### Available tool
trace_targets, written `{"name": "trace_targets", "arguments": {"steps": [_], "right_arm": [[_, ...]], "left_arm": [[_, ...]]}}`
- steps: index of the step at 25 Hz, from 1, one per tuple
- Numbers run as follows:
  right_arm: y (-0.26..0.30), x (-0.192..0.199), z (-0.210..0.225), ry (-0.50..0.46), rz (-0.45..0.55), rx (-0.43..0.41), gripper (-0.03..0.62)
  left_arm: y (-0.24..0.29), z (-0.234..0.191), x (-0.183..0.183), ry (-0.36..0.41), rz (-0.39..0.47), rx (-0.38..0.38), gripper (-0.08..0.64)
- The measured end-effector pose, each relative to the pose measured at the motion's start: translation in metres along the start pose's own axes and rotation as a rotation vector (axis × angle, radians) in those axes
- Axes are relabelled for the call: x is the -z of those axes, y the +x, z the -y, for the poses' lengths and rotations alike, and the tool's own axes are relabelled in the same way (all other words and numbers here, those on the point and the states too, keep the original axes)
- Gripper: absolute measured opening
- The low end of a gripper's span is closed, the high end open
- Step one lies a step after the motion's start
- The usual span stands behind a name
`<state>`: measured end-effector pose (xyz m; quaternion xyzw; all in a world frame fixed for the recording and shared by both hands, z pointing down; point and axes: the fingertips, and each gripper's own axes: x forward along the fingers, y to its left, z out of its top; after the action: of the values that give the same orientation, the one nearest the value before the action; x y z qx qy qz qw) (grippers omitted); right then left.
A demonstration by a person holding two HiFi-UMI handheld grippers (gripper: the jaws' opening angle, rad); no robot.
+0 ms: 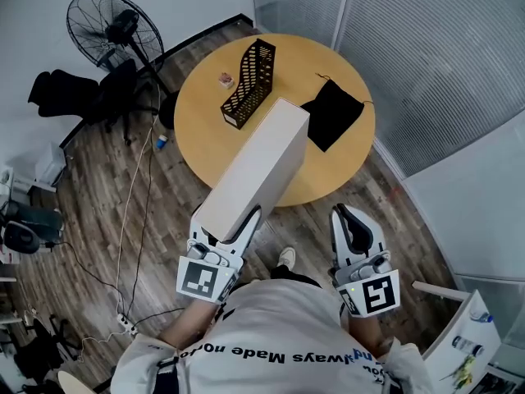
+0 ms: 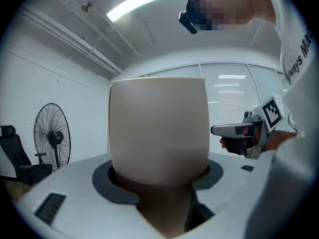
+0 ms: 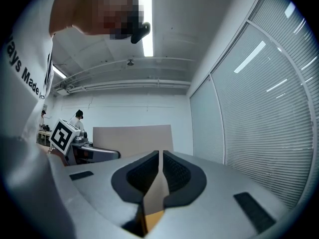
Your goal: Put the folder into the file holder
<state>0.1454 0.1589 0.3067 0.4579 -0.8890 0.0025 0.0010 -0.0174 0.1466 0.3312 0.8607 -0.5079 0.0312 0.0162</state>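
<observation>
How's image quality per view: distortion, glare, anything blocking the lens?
Head view: even light, sharp, only mild bending at the edges. Left gripper view: strong fisheye with dark corners, the held folder blocks the centre, the ceiling light is blown out. Right gripper view: same fisheye, the blinds curve, the ceiling strip is bright, no blur.

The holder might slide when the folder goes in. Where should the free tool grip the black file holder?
Probably a thin side wall of the file holder, near its tall far end, pinched from above by the right tool: it stands upright, top open.
</observation>
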Motion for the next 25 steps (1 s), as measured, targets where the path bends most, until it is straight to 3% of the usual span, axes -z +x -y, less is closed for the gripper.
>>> {"name": "trace_targets", "arguments": {"steps": [13, 25], "right_arm": [[0.004, 0.006, 0.046, -0.003, -0.01, -0.032, 0.048], [-0.003, 0.009, 0.05, 0.004, -0.014, -0.044, 0.048]], "left_arm": [[0.041, 0.019, 0.003, -0.015, 0.0, -0.025, 0.285], [0.042, 0.027, 0.007, -0.013, -0.01, -0.03, 0.285]]}}
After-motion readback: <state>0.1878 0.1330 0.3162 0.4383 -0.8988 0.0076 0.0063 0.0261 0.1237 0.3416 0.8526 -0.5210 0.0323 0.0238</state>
